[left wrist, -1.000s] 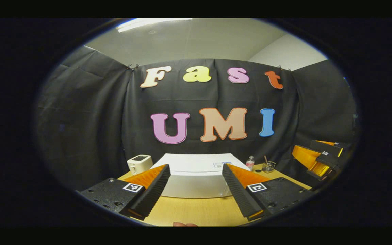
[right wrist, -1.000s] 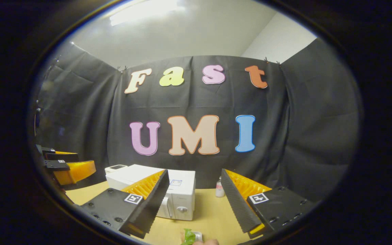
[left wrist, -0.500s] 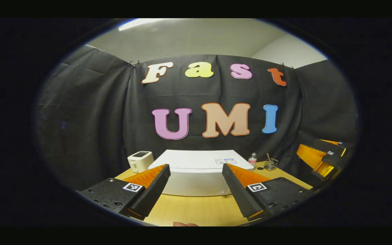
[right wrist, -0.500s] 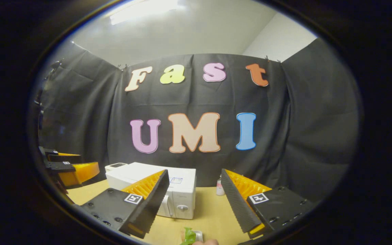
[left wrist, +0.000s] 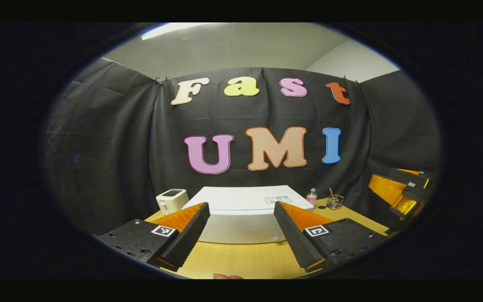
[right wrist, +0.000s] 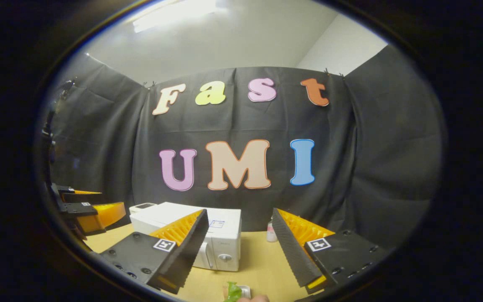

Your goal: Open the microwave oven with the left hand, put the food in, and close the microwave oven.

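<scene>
Facing the closed microwave (left wrist: 245,214) at lower centre on the table (left wrist: 241,260), the left tool (left wrist: 241,233) and right tool (right wrist: 239,239) are both released and empty, food (right wrist: 234,291) at bottom edge; next, likely reach the door handle.

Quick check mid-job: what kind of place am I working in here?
Most likely a staged recording booth set up as a small kitchen corner: black cloth wall all around, a wooden table carrying a white microwave oven and a small white toaster-like appliance.
</scene>
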Motion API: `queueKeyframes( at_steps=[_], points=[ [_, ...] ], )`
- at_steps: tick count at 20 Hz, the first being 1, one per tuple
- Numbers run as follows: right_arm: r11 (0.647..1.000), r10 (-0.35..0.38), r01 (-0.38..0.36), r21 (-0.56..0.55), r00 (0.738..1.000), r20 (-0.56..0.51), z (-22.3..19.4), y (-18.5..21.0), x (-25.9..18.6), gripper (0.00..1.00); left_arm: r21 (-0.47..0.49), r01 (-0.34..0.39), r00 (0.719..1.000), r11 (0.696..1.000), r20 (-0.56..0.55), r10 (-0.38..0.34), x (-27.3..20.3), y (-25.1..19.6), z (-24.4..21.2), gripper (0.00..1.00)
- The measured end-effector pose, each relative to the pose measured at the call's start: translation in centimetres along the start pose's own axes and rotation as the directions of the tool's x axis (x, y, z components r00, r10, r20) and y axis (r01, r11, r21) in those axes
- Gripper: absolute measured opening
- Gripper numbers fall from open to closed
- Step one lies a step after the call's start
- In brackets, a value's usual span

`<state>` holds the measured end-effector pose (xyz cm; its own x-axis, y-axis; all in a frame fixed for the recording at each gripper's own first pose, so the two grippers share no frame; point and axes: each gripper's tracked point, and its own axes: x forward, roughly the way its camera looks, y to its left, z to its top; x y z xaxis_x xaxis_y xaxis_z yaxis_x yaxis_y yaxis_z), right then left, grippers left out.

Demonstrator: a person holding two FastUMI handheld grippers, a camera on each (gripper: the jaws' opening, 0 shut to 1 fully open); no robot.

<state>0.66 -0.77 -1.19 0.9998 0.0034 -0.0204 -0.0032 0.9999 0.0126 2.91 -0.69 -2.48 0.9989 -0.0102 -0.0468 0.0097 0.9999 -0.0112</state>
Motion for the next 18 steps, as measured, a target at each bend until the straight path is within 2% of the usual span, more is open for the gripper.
queueKeyframes(
  at_steps=[4, 9, 12, 13, 14, 15, 18],
  points=[
    [1.000, -0.002, 0.002, 0.005, 1.000, 0.007, 0.3, -0.5, -0.2, 0.96, -0.040, 0.021, 1.000, 0.999, -0.004, -0.021, 1.7, -1.3, -1.6, 0.96],
    [1.000, -0.008, 0.008, -0.002, 1.000, 0.023, 0.7, -1.8, -1.2, 0.96, -0.099, 0.067, 0.994, 0.993, -0.082, -0.075, 5.4, -5.0, -8.3, 0.96],
    [1.000, -0.025, 0.025, 0.007, 0.999, 0.032, 1.3, -3.0, -1.7, 0.97, -0.078, 0.095, 0.981, 0.992, -0.164, -0.107, 7.5, -7.5, -13.1, 0.94],
    [0.999, -0.031, 0.031, 0.004, 0.999, 0.029, 1.3, -3.5, -1.8, 0.97, -0.071, 0.105, 0.975, 0.992, -0.187, -0.116, 8.3, -8.2, -14.5, 0.97],
    [0.999, -0.042, 0.043, -0.009, 0.999, 0.019, 1.1, -3.9, -1.9, 0.96, -0.067, 0.112, 0.970, 0.991, -0.209, -0.124, 9.0, -8.9, -15.9, 0.94],
    [0.998, -0.050, 0.050, -0.024, 0.999, 0.006, 0.7, -4.5, -2.3, 0.97, -0.069, 0.116, 0.963, 0.991, -0.235, -0.129, 9.7, -9.6, -17.3, 0.97],
    [0.996, -0.072, 0.071, -0.048, 0.997, -0.005, 0.8, -5.8, -3.3, 0.97, -0.055, 0.131, 0.942, 0.990, -0.305, -0.142, 11.6, -11.5, -20.7, 0.97]
  ],
)
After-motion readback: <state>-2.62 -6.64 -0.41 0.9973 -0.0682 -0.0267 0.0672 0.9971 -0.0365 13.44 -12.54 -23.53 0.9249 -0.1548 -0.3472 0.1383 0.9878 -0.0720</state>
